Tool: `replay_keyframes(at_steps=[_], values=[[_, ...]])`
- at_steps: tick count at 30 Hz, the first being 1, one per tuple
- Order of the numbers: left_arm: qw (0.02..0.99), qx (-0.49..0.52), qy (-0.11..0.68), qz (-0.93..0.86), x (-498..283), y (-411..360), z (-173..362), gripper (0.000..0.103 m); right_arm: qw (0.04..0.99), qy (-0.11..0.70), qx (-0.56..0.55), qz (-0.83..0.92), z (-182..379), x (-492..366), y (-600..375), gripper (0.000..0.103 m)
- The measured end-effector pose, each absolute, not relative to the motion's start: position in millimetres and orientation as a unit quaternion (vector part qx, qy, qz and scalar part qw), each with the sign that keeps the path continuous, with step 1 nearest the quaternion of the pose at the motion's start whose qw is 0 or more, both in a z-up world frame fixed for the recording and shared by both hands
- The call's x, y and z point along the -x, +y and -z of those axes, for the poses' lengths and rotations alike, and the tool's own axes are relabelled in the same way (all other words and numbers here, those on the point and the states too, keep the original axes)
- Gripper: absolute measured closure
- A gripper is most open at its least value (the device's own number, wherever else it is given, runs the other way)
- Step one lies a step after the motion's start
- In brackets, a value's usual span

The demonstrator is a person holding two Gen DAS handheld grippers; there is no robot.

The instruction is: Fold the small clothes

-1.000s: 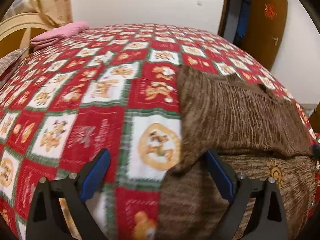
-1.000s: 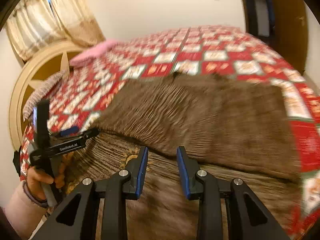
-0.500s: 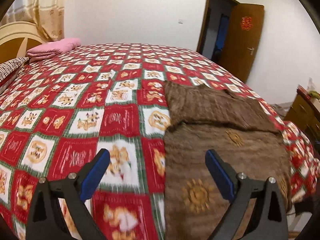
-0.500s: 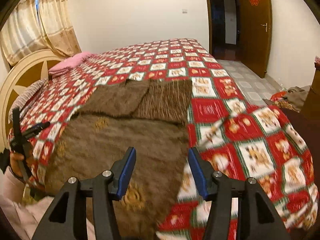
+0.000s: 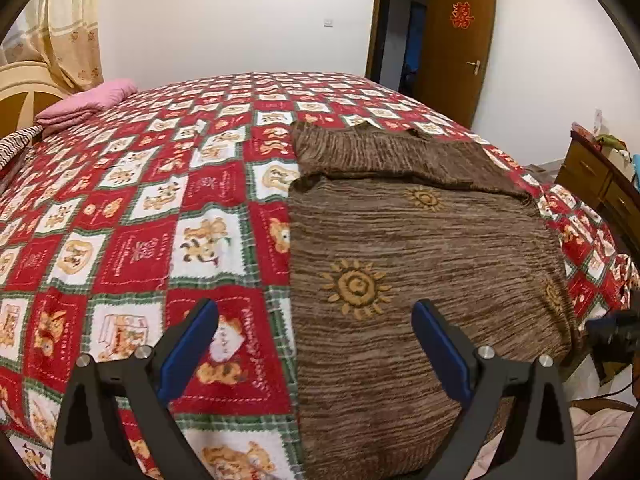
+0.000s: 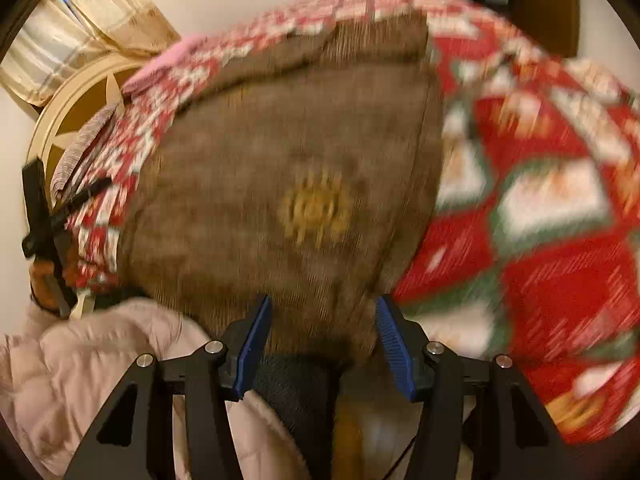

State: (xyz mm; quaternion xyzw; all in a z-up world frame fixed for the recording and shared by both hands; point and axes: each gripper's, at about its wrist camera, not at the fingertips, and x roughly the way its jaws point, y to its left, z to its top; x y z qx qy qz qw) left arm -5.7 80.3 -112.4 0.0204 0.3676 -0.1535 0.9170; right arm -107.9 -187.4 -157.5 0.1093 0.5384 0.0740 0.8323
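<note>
A brown knit garment point(image 5: 420, 264) with yellow sun motifs lies on the red patchwork bedspread point(image 5: 132, 216); its far part is folded over onto itself. My left gripper point(image 5: 316, 344) is wide open and empty, held over the garment's near left edge. In the blurred right wrist view the same garment point(image 6: 304, 184) hangs over the bed's near edge. My right gripper point(image 6: 320, 336) is open and empty, just before the garment's hanging hem. The left gripper point(image 6: 44, 220) shows at the far left there.
A pink folded cloth point(image 5: 88, 100) and the headboard point(image 5: 20, 84) are at the far left. A wooden door point(image 5: 460, 48) stands open at the back right, a wooden dresser point(image 5: 600, 184) at the right. My pale padded sleeve point(image 6: 100, 368) is low left.
Both grippers drew back from the garment toward the bed's near edge. The right gripper opened from nearly shut and dropped low in front of the hanging hem. The left stayed wide open.
</note>
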Motion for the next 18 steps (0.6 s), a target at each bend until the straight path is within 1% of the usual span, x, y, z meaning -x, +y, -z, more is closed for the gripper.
replay_keyframes(at_steps=[2,5,7,10,11,13,16,17,18], values=[[0.918,-0.012,0.367,0.151,6,84,112,0.004,0.819,0.563,-0.088,-0.064,173,112,-183,0.048],[0.919,0.001,0.365,0.149,5,88,110,0.004,0.803,0.587,-0.092,-0.051,190,114,-186,0.048],[0.920,0.002,0.362,0.151,6,89,109,0.004,0.801,0.590,-0.093,-0.042,196,114,-190,0.048],[0.921,-0.001,0.359,0.151,6,86,108,0.004,0.799,0.585,-0.131,-0.045,201,111,-201,0.048],[0.921,-0.002,0.359,0.152,6,86,108,0.004,0.799,0.582,-0.142,-0.049,202,110,-203,0.050],[0.922,-0.003,0.357,0.152,7,85,107,0.004,0.792,0.589,-0.148,-0.054,207,108,-205,0.065],[0.923,-0.001,0.353,0.153,9,84,105,0.004,0.771,0.607,-0.181,-0.054,220,105,-212,0.067],[0.924,-0.001,0.351,0.154,9,84,103,0.004,0.766,0.610,-0.196,-0.057,225,104,-215,0.070],[0.924,-0.002,0.348,0.155,10,84,102,0.004,0.763,0.610,-0.205,-0.062,225,104,-216,0.078]])
